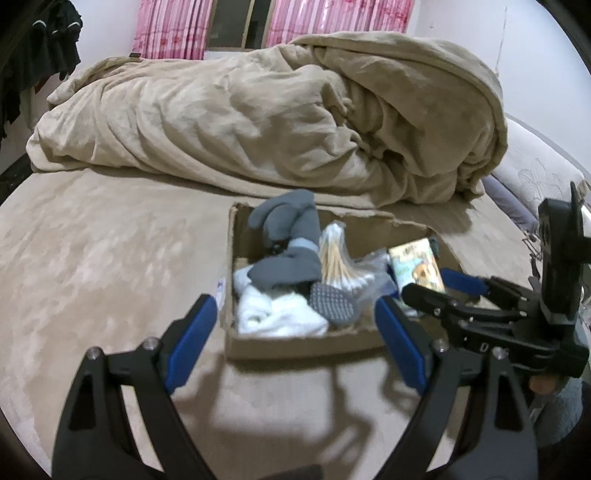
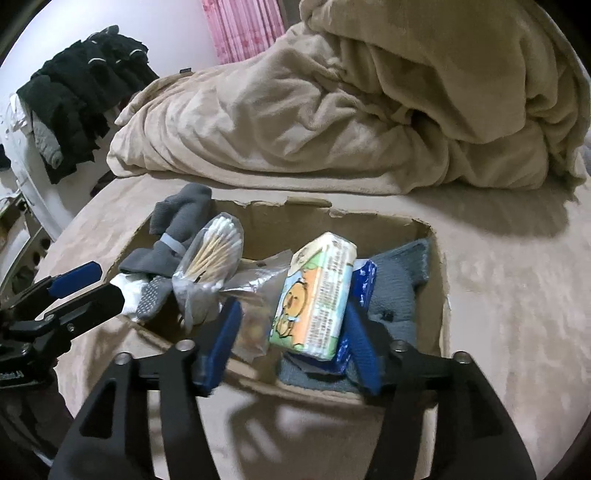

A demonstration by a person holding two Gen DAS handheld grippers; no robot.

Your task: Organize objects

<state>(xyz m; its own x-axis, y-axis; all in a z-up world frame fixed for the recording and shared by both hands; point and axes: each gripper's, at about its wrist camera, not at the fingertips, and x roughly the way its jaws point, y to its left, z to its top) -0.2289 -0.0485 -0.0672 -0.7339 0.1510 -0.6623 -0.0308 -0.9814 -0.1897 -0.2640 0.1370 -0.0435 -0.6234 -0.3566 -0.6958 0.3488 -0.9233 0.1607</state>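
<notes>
A low cardboard box [image 1: 303,347] [image 2: 439,280] sits on the beige bed. It holds grey socks [image 1: 286,225] [image 2: 184,214], a white cloth [image 1: 277,314], a bag of cotton swabs [image 1: 334,254] [image 2: 212,251], a tissue pack with a duck print [image 1: 419,267] [image 2: 314,291], a blue packet [image 2: 364,280] and a grey knit item [image 2: 400,288]. My left gripper [image 1: 295,332] is open and empty at the box's near edge. My right gripper [image 2: 295,339] [image 1: 428,291] is open, its fingers on either side of the tissue pack, not closed on it.
A crumpled beige blanket [image 1: 295,110] [image 2: 369,92] is heaped behind the box. Dark clothes [image 2: 77,92] hang at the left. Pink curtains [image 1: 177,26] cover the back wall. A pale pillow [image 1: 532,173] lies at the right.
</notes>
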